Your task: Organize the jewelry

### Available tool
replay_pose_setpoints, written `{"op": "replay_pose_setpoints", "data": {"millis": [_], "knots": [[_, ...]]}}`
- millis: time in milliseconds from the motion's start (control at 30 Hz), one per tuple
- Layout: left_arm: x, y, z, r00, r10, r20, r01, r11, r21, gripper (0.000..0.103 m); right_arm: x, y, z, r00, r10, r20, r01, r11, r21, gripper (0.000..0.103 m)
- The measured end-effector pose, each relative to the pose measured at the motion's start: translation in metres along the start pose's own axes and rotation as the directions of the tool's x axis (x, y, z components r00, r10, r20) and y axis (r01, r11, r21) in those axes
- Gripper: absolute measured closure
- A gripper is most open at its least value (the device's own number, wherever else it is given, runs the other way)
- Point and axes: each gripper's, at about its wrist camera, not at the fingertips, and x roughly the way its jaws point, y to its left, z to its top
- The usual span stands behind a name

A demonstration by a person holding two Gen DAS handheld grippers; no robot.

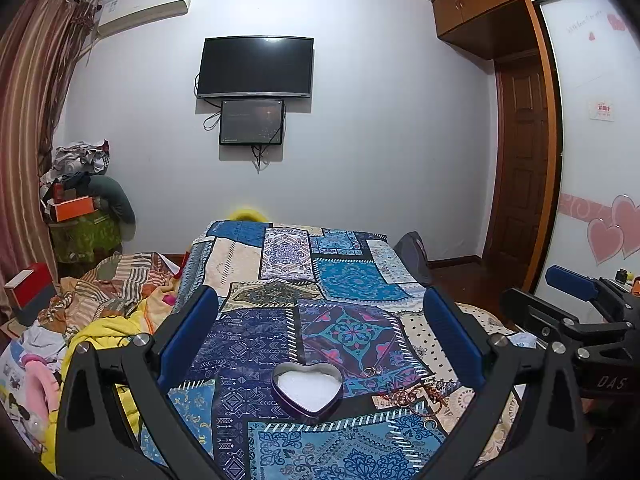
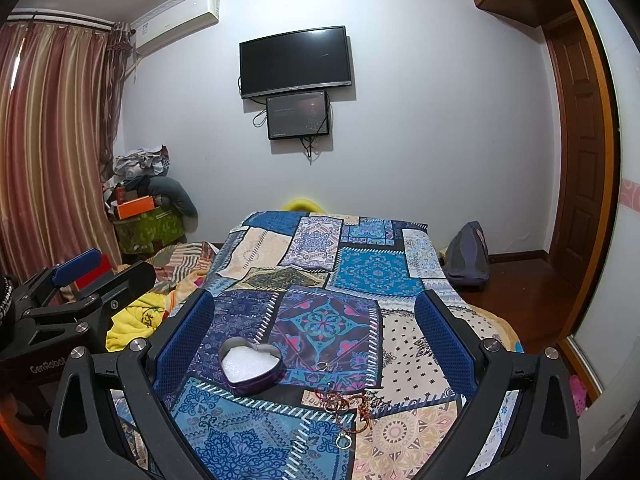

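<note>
Both claws gape above the jewelry (image 2: 346, 406) beside the heart tin (image 2: 251, 366).

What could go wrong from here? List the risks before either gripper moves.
1. The rings and chains lie in a tangled cluster, so lifting one piece may drag the others.
2. They rest on a soft patterned bedspread, where a small ring is easily pushed into the fabric or lost against the print.
3. The heart-shaped tin could tip if nudged.

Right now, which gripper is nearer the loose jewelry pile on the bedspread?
Right, as far as these views show. The jewelry pile lies centred between the right gripper fingers; the left gripper is centred on the heart-shaped tin, with the pile off to its right.
</note>
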Motion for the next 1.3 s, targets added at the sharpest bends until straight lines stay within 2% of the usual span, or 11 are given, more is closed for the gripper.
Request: {"op": "replay_pose_setpoints", "data": {"millis": [1300], "knots": [[-0.0049, 0.0028, 0.0045, 1.0, 0.006, -0.004, -0.006, 1.0, -0.003, 0.0, 0.0065, 0.0013, -0.0065, 1.0, -0.004, -0.003, 0.004, 1.0, -0.004, 0.003]]}}
